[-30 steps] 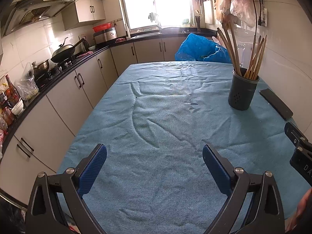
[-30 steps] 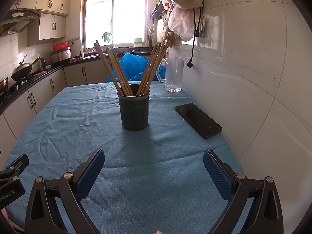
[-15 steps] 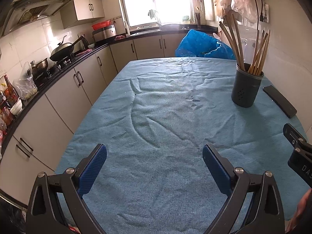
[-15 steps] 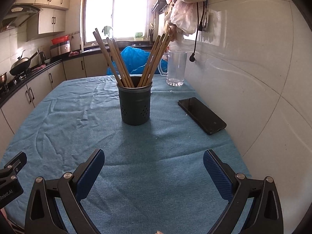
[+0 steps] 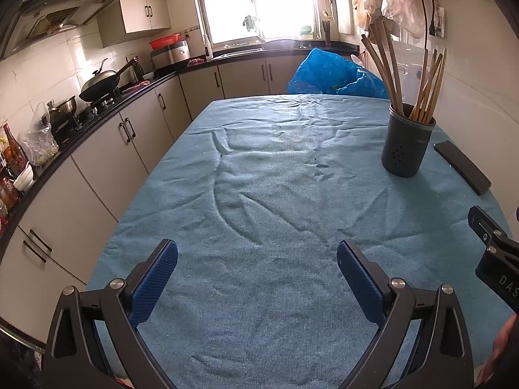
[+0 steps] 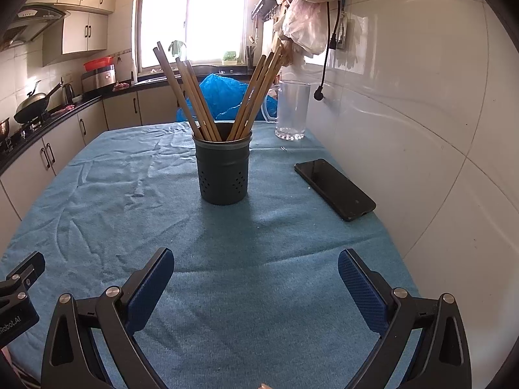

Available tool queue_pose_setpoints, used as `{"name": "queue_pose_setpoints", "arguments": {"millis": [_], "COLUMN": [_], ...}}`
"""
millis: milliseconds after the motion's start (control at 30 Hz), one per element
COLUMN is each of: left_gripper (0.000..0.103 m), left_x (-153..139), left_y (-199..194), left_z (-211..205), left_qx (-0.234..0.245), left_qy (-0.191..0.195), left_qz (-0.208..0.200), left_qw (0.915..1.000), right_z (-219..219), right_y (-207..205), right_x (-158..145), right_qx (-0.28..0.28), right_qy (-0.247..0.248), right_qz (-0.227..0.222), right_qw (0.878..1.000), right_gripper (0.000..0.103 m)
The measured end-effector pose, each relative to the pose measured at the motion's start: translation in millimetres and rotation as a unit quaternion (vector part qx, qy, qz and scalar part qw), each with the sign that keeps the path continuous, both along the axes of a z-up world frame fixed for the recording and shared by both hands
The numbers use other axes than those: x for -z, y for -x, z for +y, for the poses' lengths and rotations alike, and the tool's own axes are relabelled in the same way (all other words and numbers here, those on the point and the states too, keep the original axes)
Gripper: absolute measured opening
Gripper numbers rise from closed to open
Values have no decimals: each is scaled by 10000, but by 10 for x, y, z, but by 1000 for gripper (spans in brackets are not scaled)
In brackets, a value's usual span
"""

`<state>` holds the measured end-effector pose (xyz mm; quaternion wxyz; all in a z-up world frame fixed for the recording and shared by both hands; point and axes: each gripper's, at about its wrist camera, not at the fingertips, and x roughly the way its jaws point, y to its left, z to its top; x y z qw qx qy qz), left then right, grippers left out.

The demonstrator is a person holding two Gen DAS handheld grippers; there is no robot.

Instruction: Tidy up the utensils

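On the desk (image 6: 97, 194), chopsticks (image 6: 191, 97) already stand in the holder (image 6: 222, 168), both hand-held grippers (image 5: 256, 278) (image 6: 256, 288) gape empty, so little seems left.

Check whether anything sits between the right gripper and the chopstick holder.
Nothing visible does. Only bare blue cloth lies between the open right gripper and the holder; the phone lies off to the right.
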<state>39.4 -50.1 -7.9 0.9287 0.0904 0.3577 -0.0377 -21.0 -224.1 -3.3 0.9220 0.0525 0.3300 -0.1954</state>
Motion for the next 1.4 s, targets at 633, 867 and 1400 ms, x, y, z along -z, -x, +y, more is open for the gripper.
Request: {"name": "queue_pose_setpoints", "arguments": {"millis": [633,867,1400], "left_gripper": [98,98,98], "left_x": [-20,-25,-29], "left_y": [44,51,56], "left_z": [42,44,44], "left_qx": [-19,-29,-18], "left_qy": [51,49,54], "left_qz": [-33,-33,-8], "left_qw": [10000,10000,10000], "right_z": [79,76,79], "right_y": [47,49,42], "right_x": [-15,-14,-1], "right_qx": [-39,-42,-43], "right_qy": [42,33,19], "right_qz": [-4,-1,2], "right_qw": [10000,10000,10000], "right_gripper": [103,103,103]}}
